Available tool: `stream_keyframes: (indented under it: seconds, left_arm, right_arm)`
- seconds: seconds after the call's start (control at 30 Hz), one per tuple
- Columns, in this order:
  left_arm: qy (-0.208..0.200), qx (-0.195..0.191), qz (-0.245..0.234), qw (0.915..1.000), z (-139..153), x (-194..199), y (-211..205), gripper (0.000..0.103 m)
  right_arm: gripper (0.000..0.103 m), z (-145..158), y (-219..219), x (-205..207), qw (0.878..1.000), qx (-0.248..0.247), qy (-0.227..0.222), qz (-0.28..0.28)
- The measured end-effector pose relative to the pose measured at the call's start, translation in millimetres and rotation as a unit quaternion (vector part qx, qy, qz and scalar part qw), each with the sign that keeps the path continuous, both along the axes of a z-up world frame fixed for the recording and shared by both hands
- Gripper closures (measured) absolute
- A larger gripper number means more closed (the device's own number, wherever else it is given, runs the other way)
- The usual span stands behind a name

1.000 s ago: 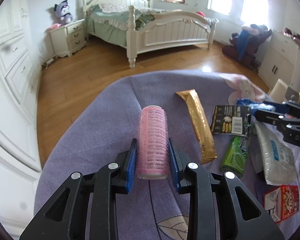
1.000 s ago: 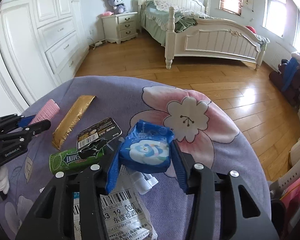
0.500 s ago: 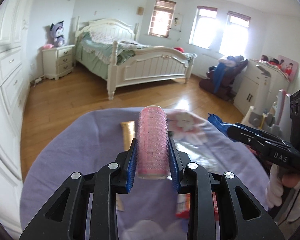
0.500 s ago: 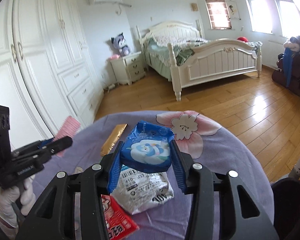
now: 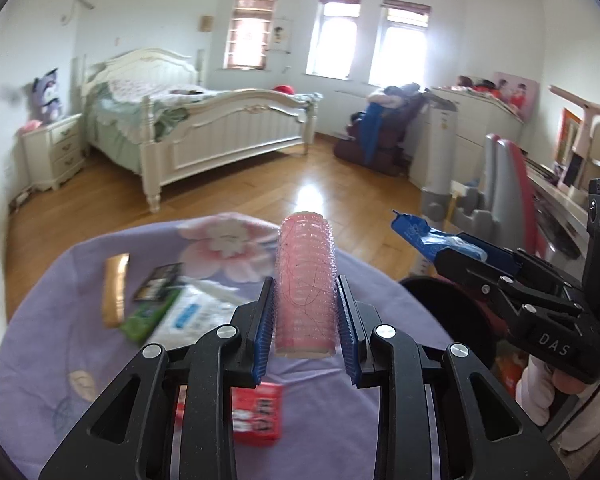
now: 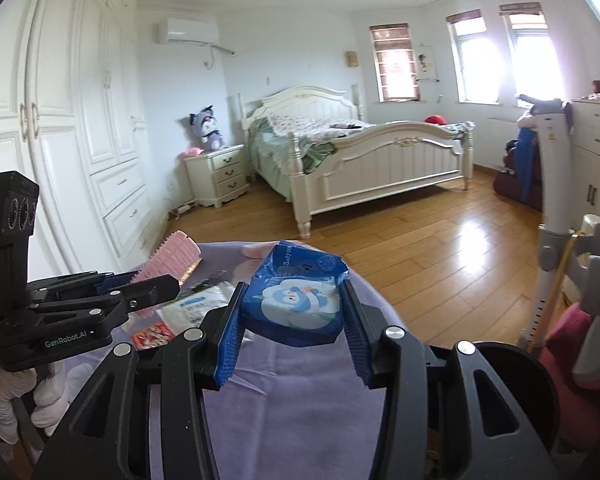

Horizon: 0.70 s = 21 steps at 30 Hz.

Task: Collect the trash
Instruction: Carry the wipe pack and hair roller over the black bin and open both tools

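My left gripper (image 5: 305, 292) is shut on a pink hair roller (image 5: 305, 280), held above the purple cloth-covered table (image 5: 52, 344). My right gripper (image 6: 294, 304) is shut on a blue wet-wipe packet (image 6: 296, 300); it also shows in the left wrist view (image 5: 432, 240), held over a black bin (image 5: 440, 300) at the table's right edge. The left gripper and roller appear in the right wrist view (image 6: 168, 260) at the left. On the table lie a gold wrapper (image 5: 114, 292), a green mint packet (image 5: 148, 316), a white packet (image 5: 188, 312) and a red box (image 5: 256, 412).
The black bin's rim shows at the lower right of the right wrist view (image 6: 512, 372). A grey chair (image 5: 500, 184) and desk stand to the right. A white bed (image 6: 360, 148), nightstand (image 6: 216, 176) and wardrobe (image 6: 60, 120) lie beyond, over wooden floor.
Both grippers have lifted off the table with their items and swung right toward the bin. The table litter now sits lower and further left in both views.
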<state>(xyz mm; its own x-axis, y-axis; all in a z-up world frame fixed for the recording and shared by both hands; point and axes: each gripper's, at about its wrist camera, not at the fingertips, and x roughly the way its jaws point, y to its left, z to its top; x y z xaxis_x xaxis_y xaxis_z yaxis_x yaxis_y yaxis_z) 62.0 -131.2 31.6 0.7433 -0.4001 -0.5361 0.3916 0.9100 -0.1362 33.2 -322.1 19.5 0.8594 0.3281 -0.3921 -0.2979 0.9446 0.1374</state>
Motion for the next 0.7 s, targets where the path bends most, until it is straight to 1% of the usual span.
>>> stream_keyframes:
  seconds: [0.1,0.3,0.47,0.7]
  left_arm:
    - [-0.003,0.003,-0.028,0.9996,0.1,-6.4,-25.5,0.073]
    - [-0.009,0.002,-0.074,0.9972,-4.1,-14.0,-62.5,0.073]
    - [-0.004,-0.003,-0.129,0.9917,-14.7,-19.6,-96.3,0.073]
    - [0.019,-0.003,-0.168,0.9856,-30.4,-11.7,-135.6,0.073]
  right_arm:
    - [0.058,-3.6,-25.7,-8.9,0.999,0.003,-0.003,-0.032]
    - [0.058,-18.3,-69.2,-20.6,0.996,0.015,0.002,-0.091]
    - [0.058,-34.1,-91.4,-32.4,0.991,0.003,-0.001,-0.134]
    - [0.058,-57.6,-115.6,-34.7,0.985,-0.002,0.019,-0.169]
